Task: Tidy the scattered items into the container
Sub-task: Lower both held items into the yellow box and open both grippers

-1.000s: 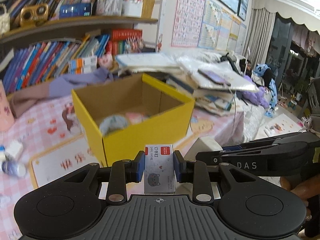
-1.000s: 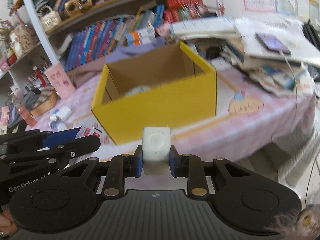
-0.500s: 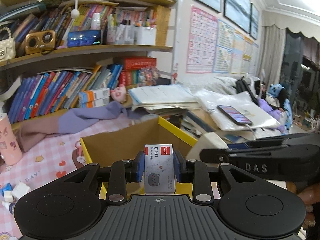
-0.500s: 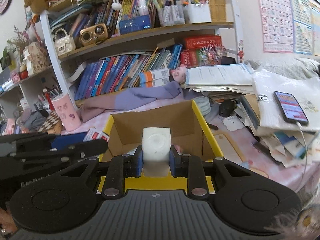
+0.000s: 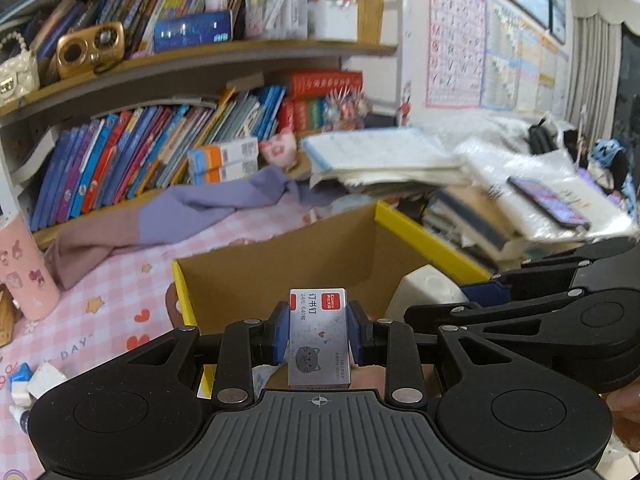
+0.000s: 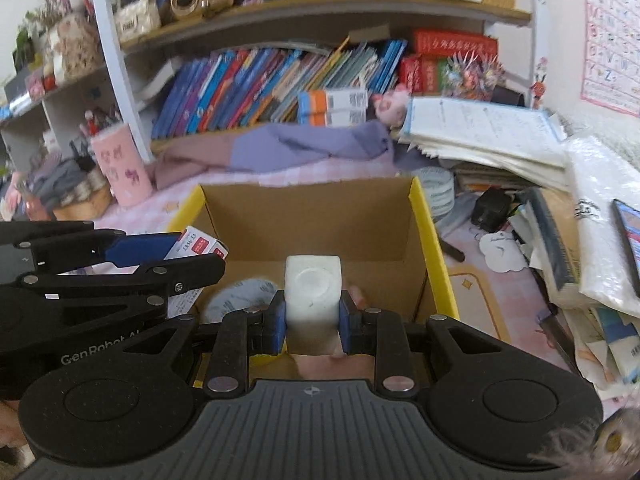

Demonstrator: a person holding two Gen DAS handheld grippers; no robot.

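Note:
My left gripper (image 5: 319, 336) is shut on a small grey staple box (image 5: 319, 340) with a red label and a cat drawing. It hovers over the near left part of the yellow cardboard box (image 5: 424, 236). My right gripper (image 6: 313, 322) is shut on a white cube-shaped block (image 6: 313, 296), held over the open yellow cardboard box (image 6: 434, 248). Inside the box lie a round grey-blue item (image 6: 236, 300) and something pink. Each gripper shows in the other's view: the right one with its white block (image 5: 426, 292), the left one with its staple box (image 6: 196, 246).
The box stands on a pink checked tablecloth (image 5: 120, 280). A purple cloth (image 6: 288, 144) lies behind it, below full bookshelves (image 6: 260, 76). A pink cup (image 6: 122, 168) stands at the left. Stacked papers, books and a phone (image 5: 548, 202) crowd the right. Small white bottles (image 5: 32, 384) lie at the left.
Both grippers have moved forward from in front of the box to above its opening, each keeping its item. The box's front wall has dropped out of sight below the fingers.

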